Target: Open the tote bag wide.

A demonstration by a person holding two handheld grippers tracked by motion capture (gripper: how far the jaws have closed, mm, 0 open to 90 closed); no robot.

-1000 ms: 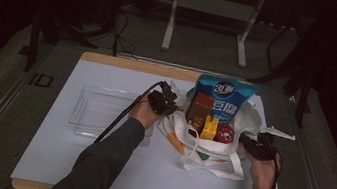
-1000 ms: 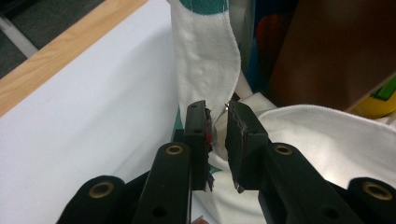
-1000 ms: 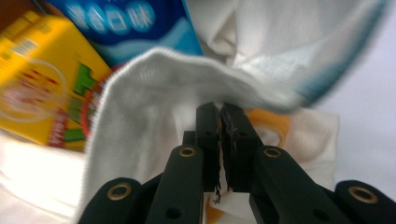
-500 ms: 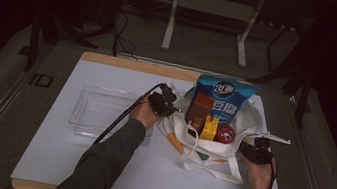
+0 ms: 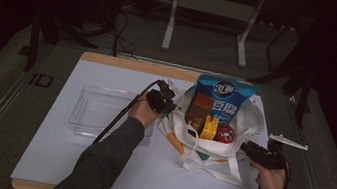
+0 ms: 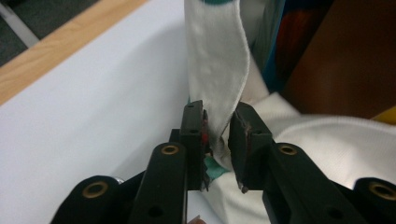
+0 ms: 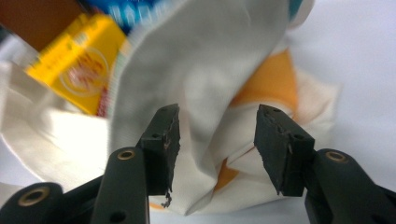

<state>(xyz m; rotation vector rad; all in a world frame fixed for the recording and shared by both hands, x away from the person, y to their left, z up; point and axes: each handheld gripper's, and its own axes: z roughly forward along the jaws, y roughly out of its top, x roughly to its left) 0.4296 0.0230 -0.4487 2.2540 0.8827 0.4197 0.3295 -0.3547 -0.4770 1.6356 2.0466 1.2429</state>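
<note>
tote bag (image 5: pixel 219 147) sat mid-table, packed with snacks, tray (image 5: pixel 98 112) to its left | left gripper (image 6: pixel 218 140) clamped on a bag handle (image 6: pixel 217 70) | right gripper (image 7: pixel 217 140) jaws just been opened, cloth loose between them, not pinched | right side looks let go, bag now held by the left alone

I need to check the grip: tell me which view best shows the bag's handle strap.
The left gripper view: the handle strap runs up close between the left tool. The high view shows it small beside the tote bag; the right gripper view gives blurred white cloth.
</note>
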